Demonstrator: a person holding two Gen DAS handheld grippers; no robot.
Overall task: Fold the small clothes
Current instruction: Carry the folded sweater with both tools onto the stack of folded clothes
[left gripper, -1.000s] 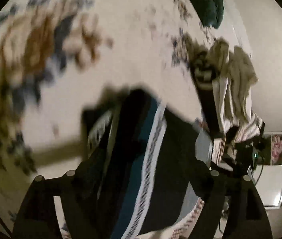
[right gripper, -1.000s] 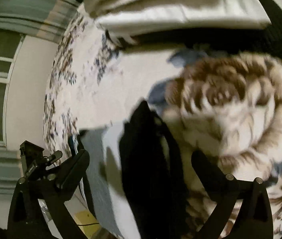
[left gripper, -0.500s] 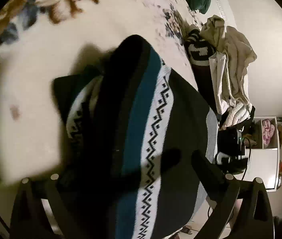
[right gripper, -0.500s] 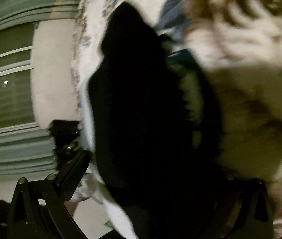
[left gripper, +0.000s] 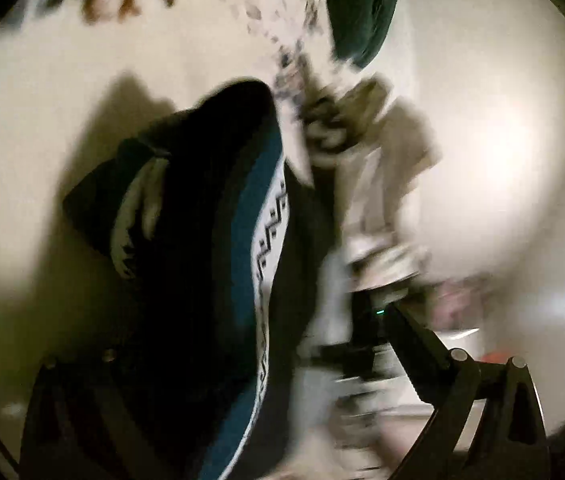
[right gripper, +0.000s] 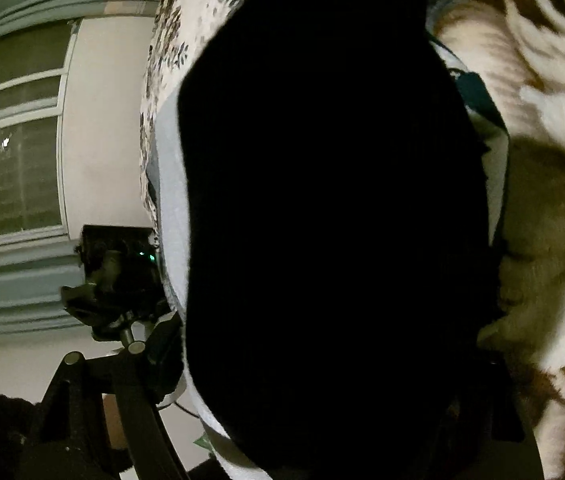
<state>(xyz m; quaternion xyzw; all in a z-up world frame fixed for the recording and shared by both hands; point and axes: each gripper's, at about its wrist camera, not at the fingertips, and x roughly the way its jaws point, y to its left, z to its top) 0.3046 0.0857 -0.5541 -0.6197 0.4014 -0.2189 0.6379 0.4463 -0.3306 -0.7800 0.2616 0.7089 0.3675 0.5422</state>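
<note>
A black knit garment (left gripper: 210,240) with a teal stripe and a white zigzag band lies on the cream floral blanket (left gripper: 42,120). My left gripper (left gripper: 250,336) is open, its fingers wide on either side of the garment's near end. In the right wrist view the same garment (right gripper: 322,220) fills the middle as a black mass with a grey-white edge. My right gripper (right gripper: 322,344) has its jaws closing with the garment between them. Its left finger (right gripper: 150,360) is beside the pale edge, and the right finger is lost in the dark.
A dark green pillow (left gripper: 362,8) lies at the far end of the bed. A blurred pile of beige and striped clothes (left gripper: 366,152) sits to the garment's right. A window with blinds (right gripper: 10,160) and a black device with a green light (right gripper: 118,276) show left of the bed.
My right gripper has come down close over the black garment, which now fills its view, and its left finger has moved inward. My left gripper's jaws have widened and its view has swung toward the wall.
</note>
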